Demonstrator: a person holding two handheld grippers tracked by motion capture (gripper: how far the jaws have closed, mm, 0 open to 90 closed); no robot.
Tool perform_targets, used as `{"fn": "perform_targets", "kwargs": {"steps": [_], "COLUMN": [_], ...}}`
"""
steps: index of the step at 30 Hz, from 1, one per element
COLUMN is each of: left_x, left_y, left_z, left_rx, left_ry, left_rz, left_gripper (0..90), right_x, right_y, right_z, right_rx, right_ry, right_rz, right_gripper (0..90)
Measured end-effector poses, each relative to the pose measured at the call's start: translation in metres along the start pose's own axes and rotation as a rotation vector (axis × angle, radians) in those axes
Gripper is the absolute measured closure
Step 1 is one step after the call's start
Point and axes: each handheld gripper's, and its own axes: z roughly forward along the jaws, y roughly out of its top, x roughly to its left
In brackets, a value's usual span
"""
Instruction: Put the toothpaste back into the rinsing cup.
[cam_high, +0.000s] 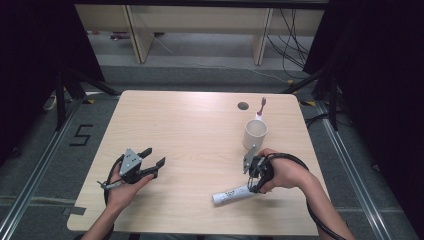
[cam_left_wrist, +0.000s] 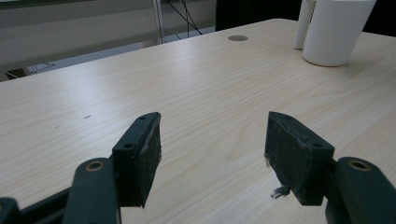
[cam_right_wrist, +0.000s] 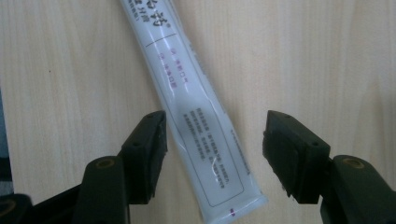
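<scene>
A white toothpaste tube (cam_high: 231, 194) (cam_right_wrist: 196, 121) lies flat on the wooden table (cam_high: 190, 130) at the front right. My right gripper (cam_high: 252, 186) (cam_right_wrist: 212, 140) points down over the tube's flat crimped end. Its jaws are open and straddle the tube: the left pad is close to the tube's edge, and bare wood shows between the tube and the right pad. My left gripper (cam_high: 152, 159) (cam_left_wrist: 212, 144) rests low over the table at the front left, open, with nothing between its pads.
A white cup (cam_high: 255, 134) (cam_left_wrist: 336, 30) stands upright just beyond my right hand. Behind it a toothbrush (cam_high: 262, 106) with a pink head stands up. A round cable hole (cam_high: 243, 106) (cam_left_wrist: 237, 38) sits near the far edge.
</scene>
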Motion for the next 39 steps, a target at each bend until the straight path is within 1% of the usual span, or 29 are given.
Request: {"fn": "perform_targets", "kwargs": {"steps": [1, 3, 4, 5, 6, 7, 8, 9, 10, 12, 13, 16, 17, 18, 19, 20, 21, 22, 23, 24, 25, 28, 29, 30, 32, 35, 36, 38, 39], "left_x": [0.0, -0.001, -0.001, -0.001, -0.002, -0.002, -0.002, -0.002, -0.002, -0.001, -0.001, -0.001, -0.002, -0.002, -0.002, -0.002, -0.002, -0.002, -0.002, -0.002, -0.002, -0.002, -0.001, -0.001, -0.001, -0.001, -0.001, -0.001, -0.001], "left_y": [0.0, 0.0, 0.0, 0.001, 0.001, 0.001, 0.001, 0.001, 0.001, 0.001, 0.001, 0.001, 0.001, 0.001, 0.001, 0.001, 0.001, 0.001, 0.001, 0.001, 0.001, 0.001, 0.001, 0.001, 0.001, 0.001, 0.001, 0.001, 0.001], "left_z": [-0.001, -0.001, 0.0, 0.0, -0.001, -0.001, -0.001, -0.001, -0.001, 0.001, 0.001, 0.001, 0.0, 0.0, 0.0, 0.0, 0.0, 0.0, 0.0, 0.0, 0.0, -0.001, 0.001, 0.001, 0.001, 0.001, 0.001, 0.0, 0.0], "left_rx": [0.012, 0.014, -0.001, -0.003, 0.013, 0.01, 0.011, 0.011, 0.011, -0.002, -0.002, 0.002, 0.016, 0.018, 0.018, 0.019, 0.02, 0.02, 0.02, 0.017, 0.017, 0.016, 0.002, -0.001, 0.0, 0.001, 0.002, 0.014, 0.019], "left_ry": [0.004, 0.003, -0.008, -0.008, -0.001, -0.002, -0.002, -0.003, -0.003, -0.012, -0.012, -0.009, -0.003, -0.006, -0.004, -0.005, -0.005, -0.006, -0.006, -0.005, -0.004, -0.004, -0.013, -0.015, -0.016, -0.016, -0.016, -0.011, -0.008], "left_rz": [0.0, 0.0, 0.003, 0.001, 0.001, -0.002, 0.0, 0.001, 0.0, 0.006, 0.006, 0.006, 0.001, 0.006, 0.004, 0.006, 0.005, 0.005, 0.005, 0.006, 0.004, 0.0, 0.008, 0.007, 0.009, 0.007, 0.007, 0.005, 0.006], "left_gripper": [35.6, 35.6, 35.6, 35.6, 35.6, 35.6, 35.6, 35.6, 35.6, 35.6, 35.6, 35.6, 35.6, 35.6, 35.6, 35.6, 35.6, 35.6, 35.5, 35.6, 35.5, 35.5, 35.5, 35.5, 35.5, 35.5, 35.6, 35.5, 35.5], "right_x": [0.0, 0.002, -0.001, 0.0, -0.001, 0.002, 0.002, 0.001, 0.002, 0.001, 0.002, 0.003, 0.003, 0.002, 0.004, 0.003, 0.004, 0.001, 0.004, 0.003, 0.006, 0.005, 0.005, 0.002, 0.004, 0.003, 0.003, 0.0, 0.001], "right_y": [0.001, 0.003, 0.004, 0.004, 0.005, 0.006, 0.006, 0.007, 0.008, 0.01, 0.01, 0.012, 0.013, 0.013, 0.014, 0.015, 0.015, 0.016, 0.016, 0.017, 0.016, 0.017, 0.017, 0.017, 0.018, 0.018, 0.018, 0.018, 0.018], "right_z": [0.001, 0.002, 0.003, 0.004, 0.004, 0.004, 0.004, 0.005, 0.005, 0.007, 0.009, 0.012, 0.013, 0.014, 0.015, 0.016, 0.017, 0.019, 0.019, 0.021, 0.019, 0.021, 0.021, 0.023, 0.025, 0.027, 0.027, 0.03, 0.03], "right_rx": [0.013, 0.029, 0.019, 0.019, 0.027, 0.036, 0.044, 0.04, 0.052, 0.068, 0.06, 0.08, 0.086, 0.099, 0.097, 0.092, 0.1, 0.077, 0.093, 0.09, 0.112, 0.108, 0.116, 0.101, 0.101, 0.101, 0.107, 0.102, 0.114], "right_ry": [-0.003, -0.004, 0.002, 0.001, -0.001, 0.009, 0.005, 0.005, 0.007, 0.009, 0.029, 0.039, 0.034, 0.037, 0.045, 0.042, 0.053, 0.056, 0.059, 0.063, 0.053, 0.058, 0.049, 0.052, 0.064, 0.058, 0.063, 0.048, 0.053], "right_rz": [-0.018, -0.012, -0.062, -0.054, -0.074, -0.038, -0.041, -0.071, -0.062, -0.095, -0.102, -0.113, -0.116, -0.139, -0.132, -0.154, -0.145, -0.192, -0.163, -0.177, -0.138, -0.14, -0.149, -0.192, -0.167, -0.179, -0.168, -0.217, -0.202], "right_gripper": [39.5, 39.3, 39.3, 39.1, 39.0, 39.0, 38.9, 38.7, 38.6, 38.4, 38.4, 38.8, 39.4, 40.1, 41.0, 41.5, 41.8, 42.1, 42.1, 42.1, 42.2, 42.7, 42.7, 42.8, 42.8, 43.3, 43.6, 44.3, 44.9]}}
